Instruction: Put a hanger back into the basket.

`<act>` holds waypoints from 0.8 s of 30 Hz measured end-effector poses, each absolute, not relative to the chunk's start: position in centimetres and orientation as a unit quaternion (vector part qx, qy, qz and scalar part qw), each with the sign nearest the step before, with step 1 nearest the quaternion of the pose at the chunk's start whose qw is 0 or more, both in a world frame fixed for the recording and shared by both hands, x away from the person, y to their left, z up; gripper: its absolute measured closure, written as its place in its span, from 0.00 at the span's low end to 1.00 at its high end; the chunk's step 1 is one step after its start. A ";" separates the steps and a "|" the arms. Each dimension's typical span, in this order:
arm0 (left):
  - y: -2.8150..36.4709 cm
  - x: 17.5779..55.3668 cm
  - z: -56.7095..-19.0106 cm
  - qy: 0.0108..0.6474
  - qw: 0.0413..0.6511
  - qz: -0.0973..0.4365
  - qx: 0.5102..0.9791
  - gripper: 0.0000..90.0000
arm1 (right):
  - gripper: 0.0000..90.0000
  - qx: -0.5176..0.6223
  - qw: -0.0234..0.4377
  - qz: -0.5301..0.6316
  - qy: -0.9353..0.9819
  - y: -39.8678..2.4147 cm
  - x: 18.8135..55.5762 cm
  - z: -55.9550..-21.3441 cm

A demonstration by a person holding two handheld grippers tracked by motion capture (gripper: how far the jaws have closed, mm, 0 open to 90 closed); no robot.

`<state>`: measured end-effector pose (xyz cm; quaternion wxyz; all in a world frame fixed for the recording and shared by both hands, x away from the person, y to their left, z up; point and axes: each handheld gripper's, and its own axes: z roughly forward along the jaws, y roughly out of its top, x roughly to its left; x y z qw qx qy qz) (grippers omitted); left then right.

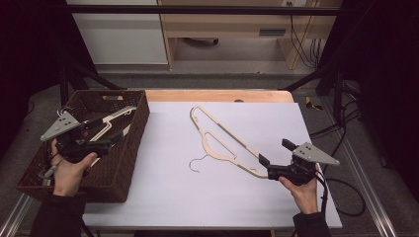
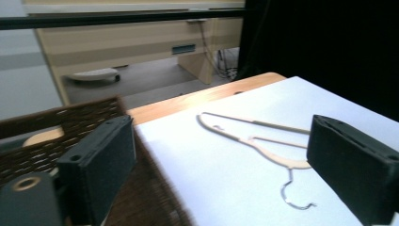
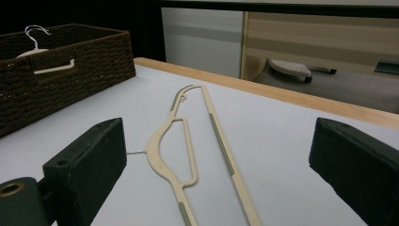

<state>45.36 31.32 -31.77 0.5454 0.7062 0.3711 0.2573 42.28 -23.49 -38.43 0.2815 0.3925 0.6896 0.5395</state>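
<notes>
A beige plastic hanger (image 1: 222, 143) with a wire hook (image 1: 197, 164) lies flat on the white tabletop (image 1: 173, 197). My right gripper (image 1: 275, 152) stands open at the hanger's near right end, with its jaws to either side of that end and not pressing on it. In the right gripper view the hanger (image 3: 162, 155) runs away between the open jaws (image 3: 216, 179). My left gripper (image 1: 106, 144) hovers open and empty over the brown wicker basket (image 1: 128, 163) and points right. Its own view looks past the open jaws (image 2: 221, 179) to the hanger (image 2: 263, 143).
The basket at the table's left holds other pale hangers (image 1: 111, 121), one with a white hook (image 3: 35, 33). A wooden table edge (image 1: 217, 95) runs along the back. Black frame bars stand at both sides, and cables (image 1: 346, 197) trail off at the right.
</notes>
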 end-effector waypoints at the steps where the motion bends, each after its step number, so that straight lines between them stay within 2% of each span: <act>1: 30.7 45.4 -31.8 0.370 0.547 0.257 0.706 0.08 | 0.06 0.392 0.281 0.539 0.690 -23.5 42.3 -38.4; 9: 26.3 45.6 -32.4 0.345 0.541 0.252 0.725 0.07 | 0.06 0.390 0.273 0.536 0.697 -23.1 42.6 -38.8; 24: 18.3 46.8 -35.7 0.306 0.513 0.204 0.776 0.10 | 0.06 0.383 0.268 0.536 0.703 -22.7 43.2 -38.8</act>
